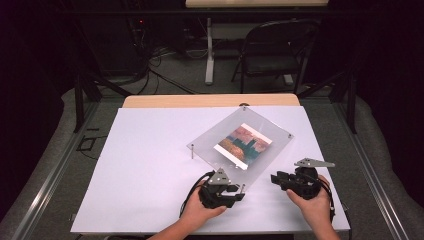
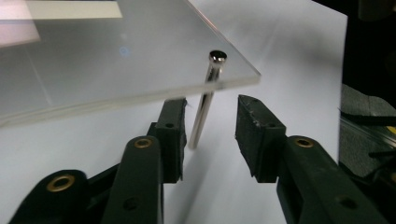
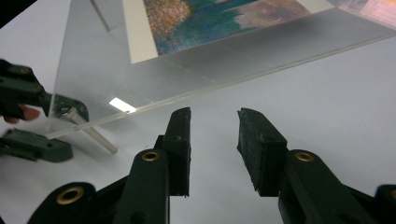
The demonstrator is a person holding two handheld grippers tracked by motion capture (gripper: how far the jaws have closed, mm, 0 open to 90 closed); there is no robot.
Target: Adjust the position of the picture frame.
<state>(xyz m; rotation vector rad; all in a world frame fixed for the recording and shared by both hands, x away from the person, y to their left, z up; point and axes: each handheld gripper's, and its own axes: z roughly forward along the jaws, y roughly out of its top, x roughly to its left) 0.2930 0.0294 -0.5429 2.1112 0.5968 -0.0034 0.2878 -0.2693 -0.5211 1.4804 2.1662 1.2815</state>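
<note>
The left tongs (image 2: 210,135) are apart around the thin shiny metal leg (image 2: 201,112) under the clear plastic picture frame (image 1: 240,145); squeeze gently, straight. Right tongs (image 3: 212,144) wait apart beside the frame

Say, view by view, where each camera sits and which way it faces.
High view: above the person's side, looking down on the white table; forearms and both hands enter below.
Left gripper view: rides the left gripper, facing a metal standoff pin between its open jaws.
Right gripper view: rides the right gripper, facing the acrylic photo frame edge.
All share the frame.
</note>
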